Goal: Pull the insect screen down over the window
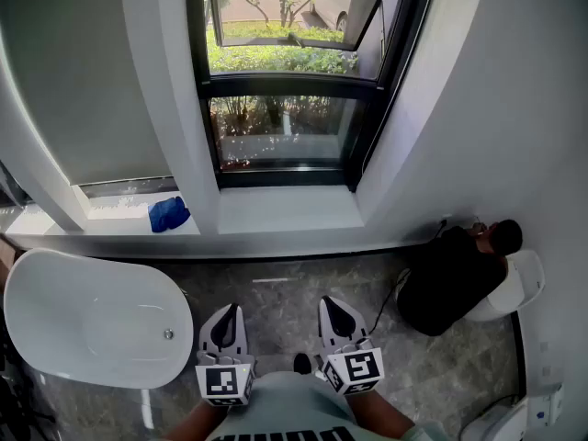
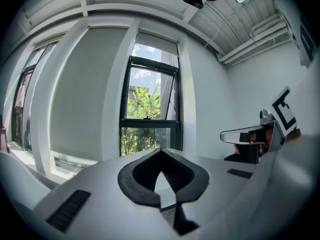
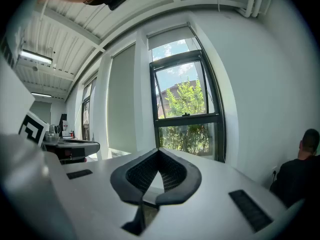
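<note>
The black-framed window (image 1: 285,108) is set in a white wall ahead, across the stone floor; its upper pane is tilted open outwards. Both gripper views face the window (image 2: 150,114) (image 3: 187,114), where a pale grey strip (image 2: 156,43) (image 3: 170,36) covers the top of the opening. Low in the head view, my left gripper (image 1: 229,310) and right gripper (image 1: 332,303) are side by side, well short of the window. Each points level toward it. Both are shut with nothing between the jaws, as the left gripper (image 2: 160,152) and right gripper (image 3: 159,152) show in their own views.
A white bathtub (image 1: 92,320) stands at the left beside me. A blue cloth (image 1: 168,214) lies on the white ledge (image 1: 110,220) left of the window. At the right a person in black (image 1: 455,278) crouches by the wall, next to a white toilet (image 1: 522,283).
</note>
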`<state>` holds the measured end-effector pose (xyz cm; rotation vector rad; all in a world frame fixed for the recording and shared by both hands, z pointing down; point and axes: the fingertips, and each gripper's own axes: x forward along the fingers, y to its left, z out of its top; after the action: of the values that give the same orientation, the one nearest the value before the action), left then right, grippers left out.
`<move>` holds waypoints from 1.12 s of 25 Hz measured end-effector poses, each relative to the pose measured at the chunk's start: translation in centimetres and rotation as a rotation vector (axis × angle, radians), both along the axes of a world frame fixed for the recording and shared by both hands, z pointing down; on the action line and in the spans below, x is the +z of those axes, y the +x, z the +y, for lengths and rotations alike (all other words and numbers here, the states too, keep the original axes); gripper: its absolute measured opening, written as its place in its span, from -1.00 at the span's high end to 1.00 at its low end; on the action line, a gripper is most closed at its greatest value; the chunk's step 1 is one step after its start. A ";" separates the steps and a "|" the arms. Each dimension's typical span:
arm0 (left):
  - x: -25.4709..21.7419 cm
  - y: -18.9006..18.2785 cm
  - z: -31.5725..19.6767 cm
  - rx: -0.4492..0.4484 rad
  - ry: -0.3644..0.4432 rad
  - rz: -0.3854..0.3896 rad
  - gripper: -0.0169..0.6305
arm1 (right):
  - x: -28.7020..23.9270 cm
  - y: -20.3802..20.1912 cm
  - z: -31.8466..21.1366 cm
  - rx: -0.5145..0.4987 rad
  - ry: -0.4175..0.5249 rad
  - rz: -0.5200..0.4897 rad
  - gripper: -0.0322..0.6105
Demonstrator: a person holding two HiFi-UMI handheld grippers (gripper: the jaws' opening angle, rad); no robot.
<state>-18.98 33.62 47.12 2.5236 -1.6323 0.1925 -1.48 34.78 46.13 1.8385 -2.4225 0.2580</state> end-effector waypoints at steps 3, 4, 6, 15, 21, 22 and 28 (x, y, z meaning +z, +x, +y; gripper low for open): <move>0.2 0.3 -2.3 -0.005 0.042 -0.003 0.91 | -0.2 0.4 -3.0 -0.011 0.047 0.010 0.89; 0.3 0.5 -3.0 -0.007 0.049 -0.005 0.91 | -0.2 0.5 -3.7 -0.014 0.056 0.012 0.89; 0.7 0.7 -3.6 -0.012 0.051 -0.012 0.91 | 0.0 0.8 -4.6 -0.016 0.063 0.013 0.89; 2.0 1.3 -4.7 -0.020 0.018 -0.033 0.91 | 0.6 1.0 -5.2 -0.051 0.066 -0.020 0.89; 1.9 2.2 -5.4 -0.009 0.022 -0.039 0.91 | 1.2 2.3 -5.5 -0.015 0.057 -0.027 0.89; 1.8 2.4 -5.6 -0.008 0.024 -0.043 0.91 | 1.2 2.6 -5.7 -0.009 0.055 -0.025 0.89; 1.3 4.1 -7.3 -0.030 0.019 -0.073 0.91 | 1.1 5.1 -6.9 -0.001 0.046 -0.023 0.89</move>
<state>-14.89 26.34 48.44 2.5331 -1.7049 0.2700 3.59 27.87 47.23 1.8636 -2.4644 0.2254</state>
